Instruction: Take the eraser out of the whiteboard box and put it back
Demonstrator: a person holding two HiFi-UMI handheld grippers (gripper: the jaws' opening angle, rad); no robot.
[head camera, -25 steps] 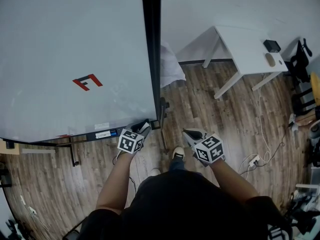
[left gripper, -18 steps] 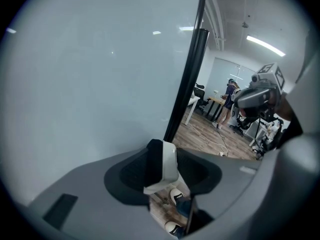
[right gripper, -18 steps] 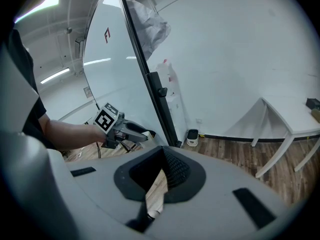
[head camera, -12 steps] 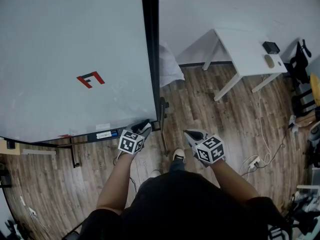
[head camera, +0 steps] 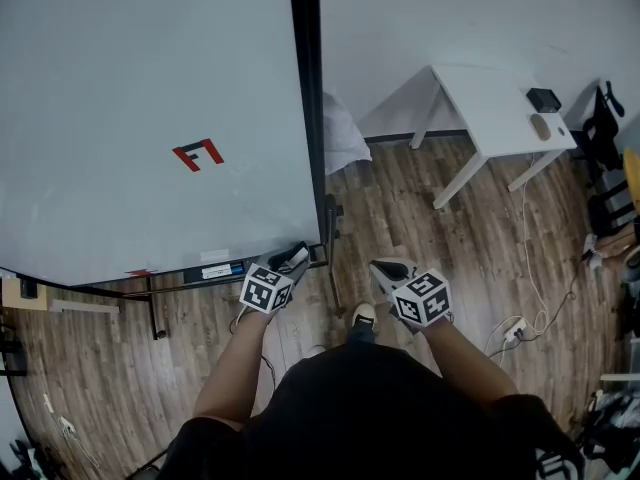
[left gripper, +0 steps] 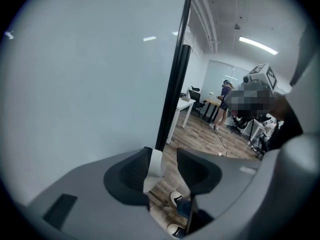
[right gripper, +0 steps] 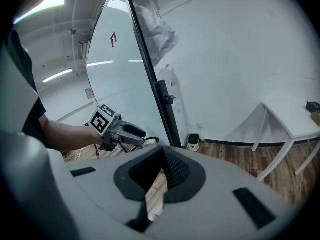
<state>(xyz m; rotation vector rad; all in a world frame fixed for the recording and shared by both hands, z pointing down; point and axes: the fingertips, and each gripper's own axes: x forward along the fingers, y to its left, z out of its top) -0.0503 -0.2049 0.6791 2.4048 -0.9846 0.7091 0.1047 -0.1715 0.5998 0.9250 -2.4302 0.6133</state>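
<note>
Left tongs (head camera: 292, 259), just opened and empty, hover by the whiteboard (head camera: 150, 118) tray (head camera: 200, 271), presumably the eraser's home; right tongs (head camera: 384, 267), pressed together, idle aside.

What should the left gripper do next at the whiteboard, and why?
Probably lower the left gripper onto the pale block, likely the eraser, at the end of the tray under the whiteboard. Its jaws have just been opening and stand apart with nothing between them, close by that block.
</note>
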